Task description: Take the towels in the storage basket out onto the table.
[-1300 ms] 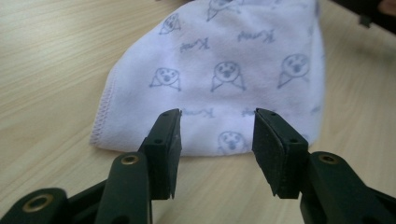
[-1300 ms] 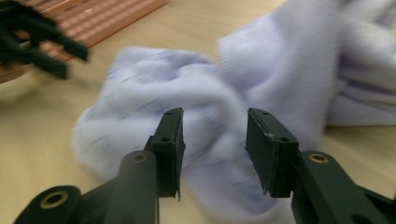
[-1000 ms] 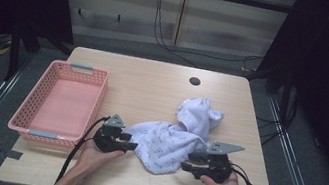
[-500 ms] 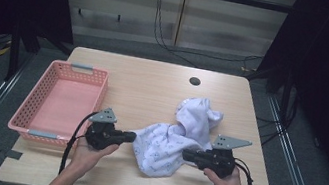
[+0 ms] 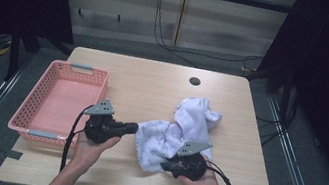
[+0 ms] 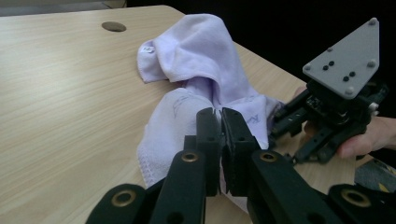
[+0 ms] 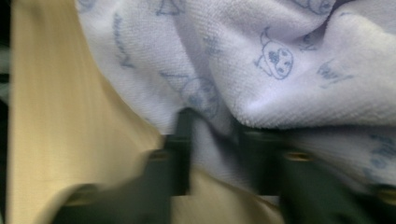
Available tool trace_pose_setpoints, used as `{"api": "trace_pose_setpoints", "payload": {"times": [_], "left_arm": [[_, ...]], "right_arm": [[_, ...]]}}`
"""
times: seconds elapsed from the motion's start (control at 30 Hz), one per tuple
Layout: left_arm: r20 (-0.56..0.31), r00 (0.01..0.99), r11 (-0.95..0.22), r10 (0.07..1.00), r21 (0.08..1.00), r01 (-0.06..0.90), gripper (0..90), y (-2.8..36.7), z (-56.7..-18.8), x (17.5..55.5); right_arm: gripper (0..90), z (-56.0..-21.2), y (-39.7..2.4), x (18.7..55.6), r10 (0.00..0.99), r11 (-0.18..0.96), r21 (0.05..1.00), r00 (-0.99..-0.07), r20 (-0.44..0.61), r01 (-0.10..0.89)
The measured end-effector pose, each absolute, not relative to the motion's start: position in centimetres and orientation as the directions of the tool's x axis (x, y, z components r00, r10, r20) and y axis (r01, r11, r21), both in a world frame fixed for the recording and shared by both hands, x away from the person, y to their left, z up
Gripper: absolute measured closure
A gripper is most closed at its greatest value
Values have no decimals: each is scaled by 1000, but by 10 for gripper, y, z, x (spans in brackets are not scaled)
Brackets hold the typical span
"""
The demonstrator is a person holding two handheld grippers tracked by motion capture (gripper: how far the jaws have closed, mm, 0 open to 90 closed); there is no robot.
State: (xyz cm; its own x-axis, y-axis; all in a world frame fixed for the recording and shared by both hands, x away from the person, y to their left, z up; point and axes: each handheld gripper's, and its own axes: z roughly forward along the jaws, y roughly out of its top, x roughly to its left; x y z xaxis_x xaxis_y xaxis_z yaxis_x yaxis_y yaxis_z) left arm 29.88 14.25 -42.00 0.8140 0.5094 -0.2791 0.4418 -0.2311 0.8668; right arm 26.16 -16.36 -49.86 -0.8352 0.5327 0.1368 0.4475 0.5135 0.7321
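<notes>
White printed towel [image 5: 173,134] lies crumpled at lower centre-right of the table [image 5: 153,85]. Left gripper [image 5: 133,128], jaws pressed together, pinches its left edge; right gripper [image 7: 212,135], blurred, has just been closing with cloth between the jaws. Pink basket [image 5: 33,124] sits apart at left.

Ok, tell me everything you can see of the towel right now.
The towel is white terry-looking cloth printed with small blue cartoon figures, with a small tag near one corner. It lies crumpled on the wooden table, right of the pink basket, bunched high at its far end. The left claw is shut on its near edge. The right claw has cloth between its jaws, seemingly pinched, though that view is blurred.
</notes>
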Motion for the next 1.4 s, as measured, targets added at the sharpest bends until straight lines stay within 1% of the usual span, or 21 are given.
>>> {"api": "trace_pose_setpoints", "payload": {"times": [0.03,0.07,0.13,0.23,0.33,0.37,0.43,0.53,0.6,0.73,0.8,0.83,0.93,0.97,1.03,1.1,1.2,1.23,1.3,1.33,1.4], "left_arm": [[-285,805,-223,520,865,450,868,146,-421,298],[-285,805,-223,520,865,450,869,146,-421,298],[-279,800,-233,531,860,455,869,150,-419,295],[-276,808,-251,520,855,454,869,157,-405,281],[-284,817,-266,502,848,458,869,156,-398,279],[-282,821,-286,497,840,462,868,148,-392,284],[-303,811,-290,500,824,487,867,139,-395,296],[-310,794,-294,523,809,509,864,131,-406,309],[-317,760,-294,567,785,546,845,121,-436,331],[-347,710,-232,612,780,581,632,125,-451,341],[-333,712,-238,618,784,573,599,126,-449,339],[-313,724,-246,615,796,553,505,128,-444,333],[-284,751,-256,597,819,513,538,128,-439,319],[-267,811,-316,521,822,474,591,126,-443,309],[-238,824,-356,514,815,458,614,122,-449,304],[-287,822,-364,492,790,493,568,117,-470,305],[-289,835,-383,468,785,487,515,111,-480,304],[-272,855,-403,442,791,460,454,105,-482,302],[-268,863,-421,429,786,453,432,98,-485,302],[-219,864,-468,454,766,440,434,92,-487,302],[-217,859,-475,463,758,447,457,90,-491,304]], "right_arm": [[839,-497,-166,263,515,502,733,-840,172,458],[859,-494,-167,262,517,499,732,-837,179,464],[868,-489,-171,260,497,488,739,-844,202,465],[873,-449,-201,251,470,381,809,-847,248,448],[878,-427,-221,255,488,305,841,-832,265,447],[877,-412,-236,262,524,255,855,-808,271,452],[877,-408,-243,274,562,245,851,-784,266,464],[876,-420,-248,297,613,256,821,-743,270,510],[874,-440,-247,314,646,289,788,-718,259,544],[875,-472,-249,338,719,293,739,-650,247,606],[874,-478,-253,344,734,265,734,-624,267,626],[868,-483,-259,351,751,240,731,-599,277,638],[815,-484,-262,351,760,233,730,-589,276,643],[759,-482,-263,348,762,228,732,-586,276,642],[772,-480,-264,346,758,233,733,-592,275,639],[812,-480,-265,340,754,246,734,-600,265,633],[817,-484,-264,339,760,253,731,-598,256,634],[816,-486,-264,340,758,242,734,-596,265,634],[817,-488,-265,341,754,236,734,-596,276,637],[816,-488,-265,342,754,237,733,-596,276,638],[811,-488,-266,343,755,241,734,-598,270,635]]}}
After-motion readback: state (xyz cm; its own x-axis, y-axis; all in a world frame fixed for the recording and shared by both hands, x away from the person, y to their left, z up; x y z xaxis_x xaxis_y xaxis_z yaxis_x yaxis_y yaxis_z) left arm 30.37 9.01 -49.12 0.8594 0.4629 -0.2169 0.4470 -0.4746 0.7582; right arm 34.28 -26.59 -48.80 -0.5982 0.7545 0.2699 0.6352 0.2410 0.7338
